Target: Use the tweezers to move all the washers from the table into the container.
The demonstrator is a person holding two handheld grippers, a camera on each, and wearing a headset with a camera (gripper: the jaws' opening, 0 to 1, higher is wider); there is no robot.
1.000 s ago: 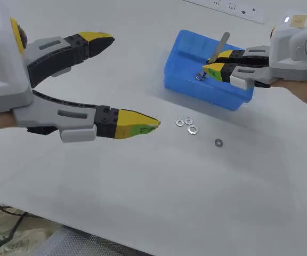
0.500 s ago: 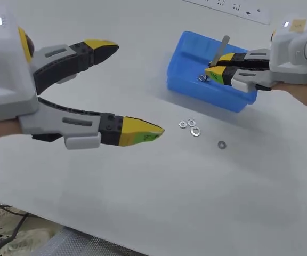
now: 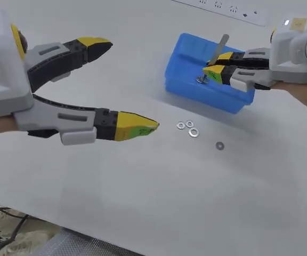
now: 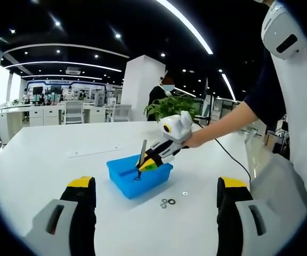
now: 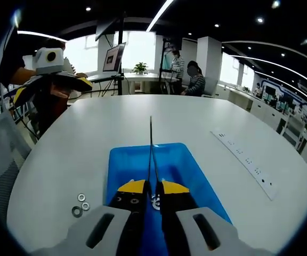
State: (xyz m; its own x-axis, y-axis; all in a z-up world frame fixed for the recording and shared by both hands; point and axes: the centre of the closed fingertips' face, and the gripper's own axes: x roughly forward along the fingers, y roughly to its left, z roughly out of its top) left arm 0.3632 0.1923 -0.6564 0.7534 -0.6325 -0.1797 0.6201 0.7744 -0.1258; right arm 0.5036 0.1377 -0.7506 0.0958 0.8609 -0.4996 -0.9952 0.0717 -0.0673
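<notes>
Left gripper: the left gripper (image 3: 122,85) is at the left side of the head view, above the table (image 3: 143,202), with its two jaws spread wide and nothing between them.
Right gripper: the right gripper (image 3: 213,72) is over the container, with its jaws pressed together on the tweezers.
Tweezers: the tweezers (image 3: 220,47) stand tilted between the right jaws. The grey upper end rises above the jaws and the lower tip points down into the container.
Container: the container (image 3: 185,85) is a blue open box, standing on the table on the far right side.
Washer at the tip: the washer at the tip (image 3: 200,79) of the tweezers is inside the outline of the container. I cannot tell if it touches the bottom.
Washers on the table: the three washers (image 3: 188,127) lie close together just in front of the container. The single washer (image 3: 219,145) lies a little apart from them, toward the right and nearer to the person.
Distance: the left gripper is well apart from the container and from all washers on the table.
Background: a white power strip (image 3: 223,6) lies along the far edge of the table.
</notes>
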